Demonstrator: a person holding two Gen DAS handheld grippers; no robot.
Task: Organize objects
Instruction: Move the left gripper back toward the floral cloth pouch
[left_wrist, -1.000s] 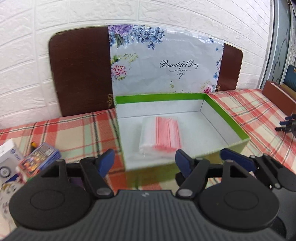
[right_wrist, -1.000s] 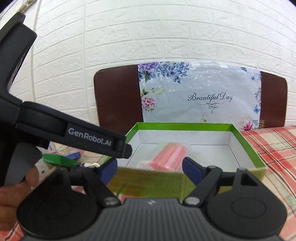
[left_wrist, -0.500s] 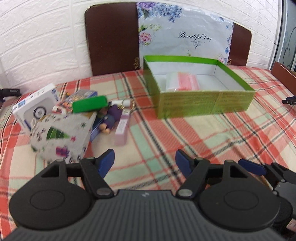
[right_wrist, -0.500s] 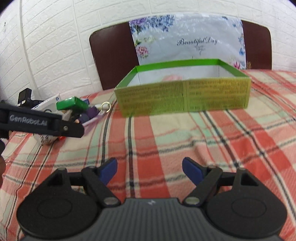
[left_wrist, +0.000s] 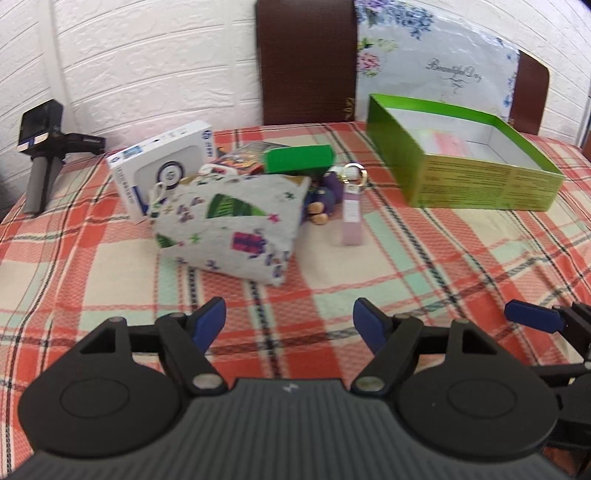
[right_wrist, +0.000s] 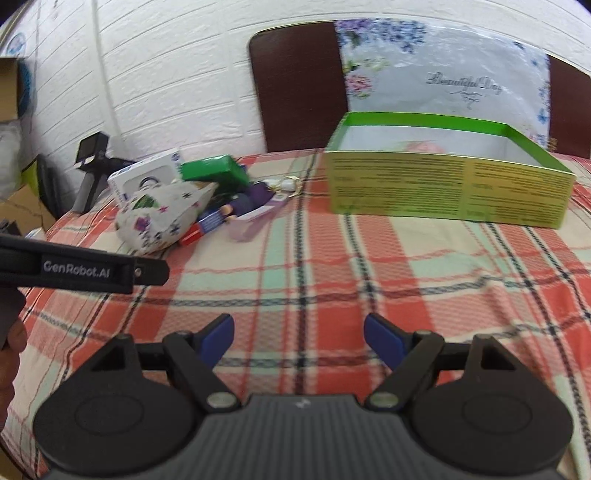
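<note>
Where plaid cloth (left_wrist: 424, 266) lies bare, claws parted, green box (left_wrist: 480, 184) beyond.

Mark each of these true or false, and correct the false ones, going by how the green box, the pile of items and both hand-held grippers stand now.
1. The green box is open at the top. True.
2. The left hand-held gripper grips the printed cloth pouch. False: its jaws are open with nothing between them, and the pouch lies on the tablecloth ahead of it.
3. A clear bag with a red strip lies inside the green box. True.
4. The pink keychain strap lies inside the green box. False: it lies on the tablecloth, outside the box.
5. The right hand-held gripper is shut. False: it is open and empty.
</note>
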